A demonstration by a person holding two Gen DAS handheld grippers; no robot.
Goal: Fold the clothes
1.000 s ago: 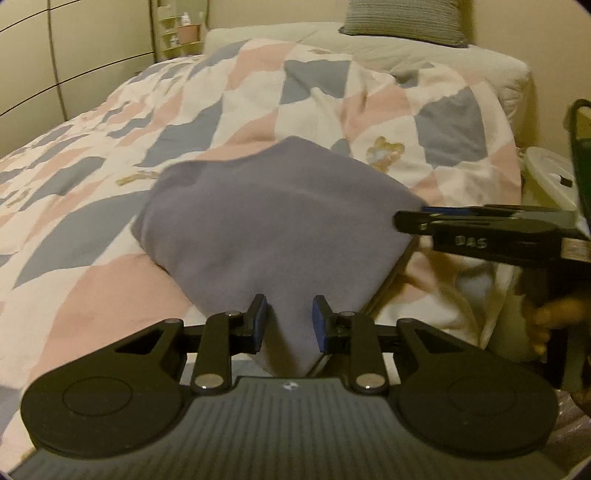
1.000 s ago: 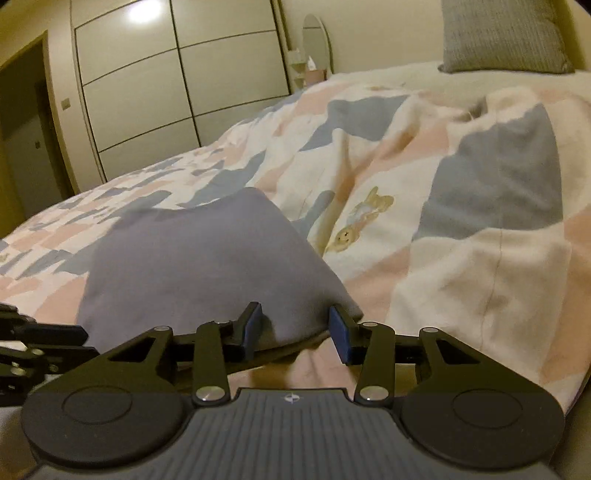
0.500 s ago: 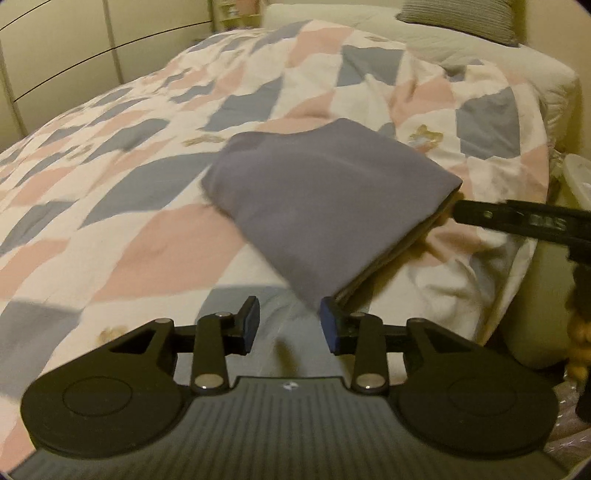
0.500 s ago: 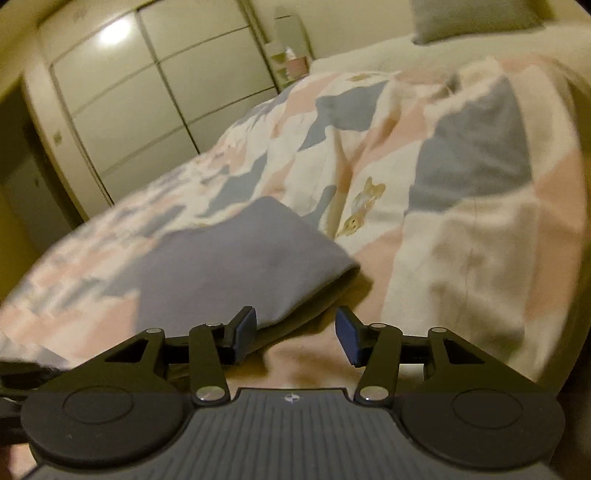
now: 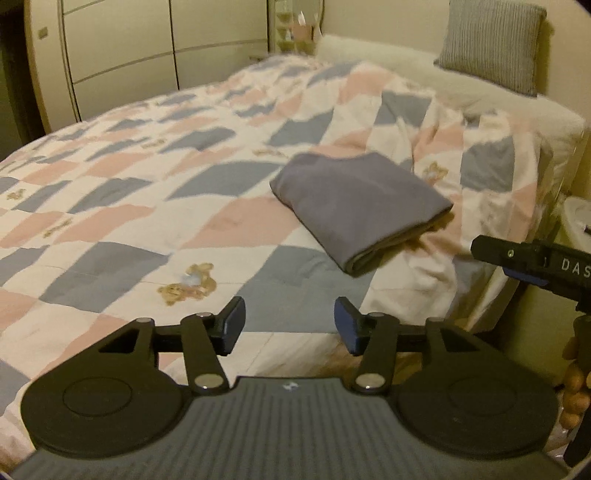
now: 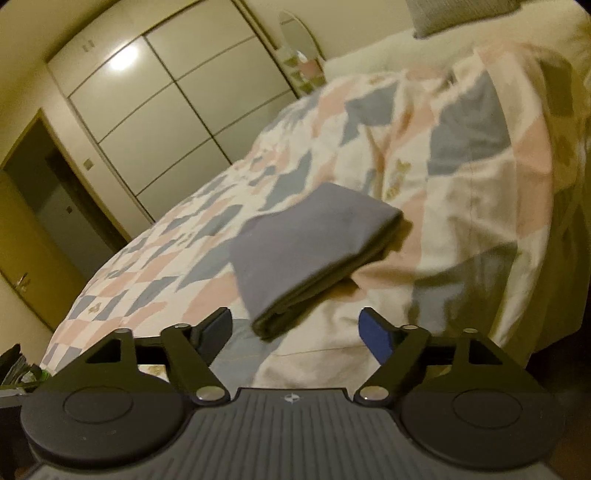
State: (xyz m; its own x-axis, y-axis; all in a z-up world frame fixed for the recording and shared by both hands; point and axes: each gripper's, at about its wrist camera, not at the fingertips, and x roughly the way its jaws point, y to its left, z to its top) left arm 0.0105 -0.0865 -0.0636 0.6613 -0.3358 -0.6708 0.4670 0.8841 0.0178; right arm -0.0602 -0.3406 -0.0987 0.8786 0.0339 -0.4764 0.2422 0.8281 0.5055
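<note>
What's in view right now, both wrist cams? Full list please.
folded garment: 1, grey-purple, on the quilt near the bed's side edge, touched by neither gripper
quilt: 1, pink, grey-blue and white patches with bear prints, covering the bed
pillow: 1, grey ribbed, at the head of the bed
wardrobe: 1, cream panelled doors, along the far wall
door: 1, dark, beside the wardrobe
shelf: 1, small items on it, in the corner past the bed; details too blurred
white container: 1, beside the bed, mostly cut off
left gripper: 1, black with blue fingers, open, empty
right gripper: 1, black with blue fingers, open, empty
hand: 1, holding the right gripper's handle
</note>
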